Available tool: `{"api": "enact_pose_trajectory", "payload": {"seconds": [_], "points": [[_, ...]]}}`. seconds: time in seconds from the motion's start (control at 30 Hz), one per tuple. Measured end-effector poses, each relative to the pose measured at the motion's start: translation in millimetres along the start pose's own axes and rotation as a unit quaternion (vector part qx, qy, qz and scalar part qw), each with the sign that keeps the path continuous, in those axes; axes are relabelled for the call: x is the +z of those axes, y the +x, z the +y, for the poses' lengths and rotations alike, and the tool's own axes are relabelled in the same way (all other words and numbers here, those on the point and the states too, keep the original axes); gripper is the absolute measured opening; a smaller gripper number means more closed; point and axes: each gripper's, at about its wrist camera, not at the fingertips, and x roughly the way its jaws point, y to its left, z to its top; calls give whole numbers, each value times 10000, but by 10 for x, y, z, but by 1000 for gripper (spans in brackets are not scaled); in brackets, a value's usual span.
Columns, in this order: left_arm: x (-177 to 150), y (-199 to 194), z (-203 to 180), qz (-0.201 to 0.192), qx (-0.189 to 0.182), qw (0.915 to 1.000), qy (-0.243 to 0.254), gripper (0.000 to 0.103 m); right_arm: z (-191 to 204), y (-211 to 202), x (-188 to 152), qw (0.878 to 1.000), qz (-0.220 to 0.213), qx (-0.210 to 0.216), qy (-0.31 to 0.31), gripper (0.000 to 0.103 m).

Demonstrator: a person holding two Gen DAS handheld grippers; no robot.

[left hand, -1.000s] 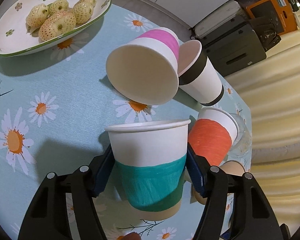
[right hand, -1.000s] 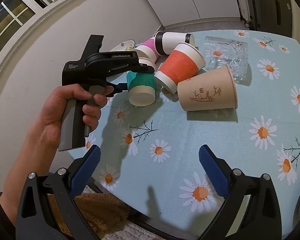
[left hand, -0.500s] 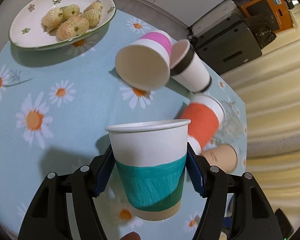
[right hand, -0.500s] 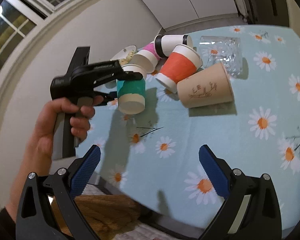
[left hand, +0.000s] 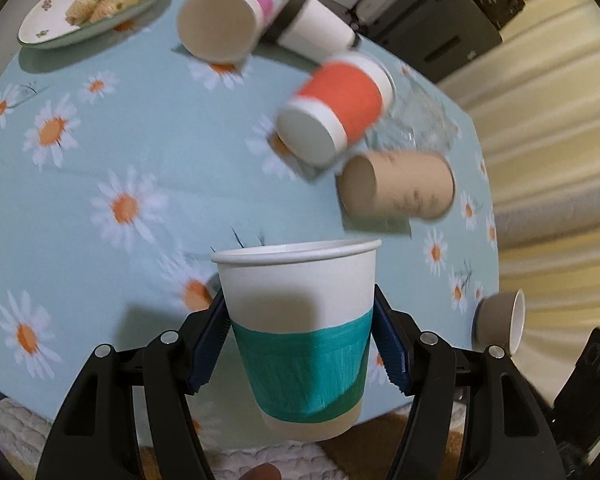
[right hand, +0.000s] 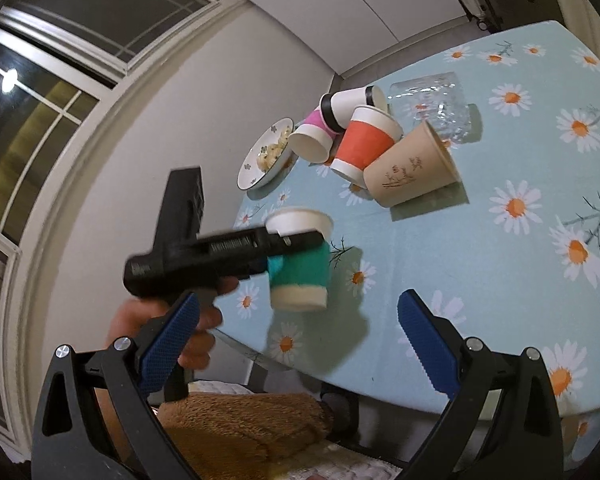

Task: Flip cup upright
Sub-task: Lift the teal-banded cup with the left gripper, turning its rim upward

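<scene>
My left gripper [left hand: 300, 344] is shut on a white paper cup with a teal band [left hand: 300, 336] and holds it upright, rim up, in the air above the near edge of the table. The same cup [right hand: 300, 268] and the left gripper [right hand: 292, 252] show in the right wrist view, well above the daisy tablecloth [right hand: 480, 280]. My right gripper [right hand: 296, 344] is open and empty, low at the table's near edge.
Several cups lie on their sides further back: pink [left hand: 224, 20], black-banded white [left hand: 312, 28], orange [left hand: 336, 108], tan [left hand: 396, 190]. A clear glass [right hand: 432, 100] lies behind them. A bowl of pale fruit [left hand: 96, 4] stands far left. A brown cup [left hand: 500, 320] sits at the right edge.
My left gripper has lifted the teal cup and drawn it back toward the table's near edge. The lying cups have stayed put. The right gripper stayed open.
</scene>
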Motion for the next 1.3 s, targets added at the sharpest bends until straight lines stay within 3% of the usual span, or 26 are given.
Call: {"api": "enact_pose_trajectory", "payload": {"seconds": [0.23,0.53,0.63,1.3], "points": [[-256,215,-234,233,221,9993,207,65,-177,-189,-123,9992,-79,164,367,98],[-409,358,-425,233,668,9963,488,66,-241,-292,-111,9980,-111,330,521,98],[-447,403,-504,227,808,9948,569,73,-243,-301,-114,9981,-123,349,500,98],[-494,213,-417,180,794,9949,601,76,-272,-236,-141,9984,-20,244,513,98]]}}
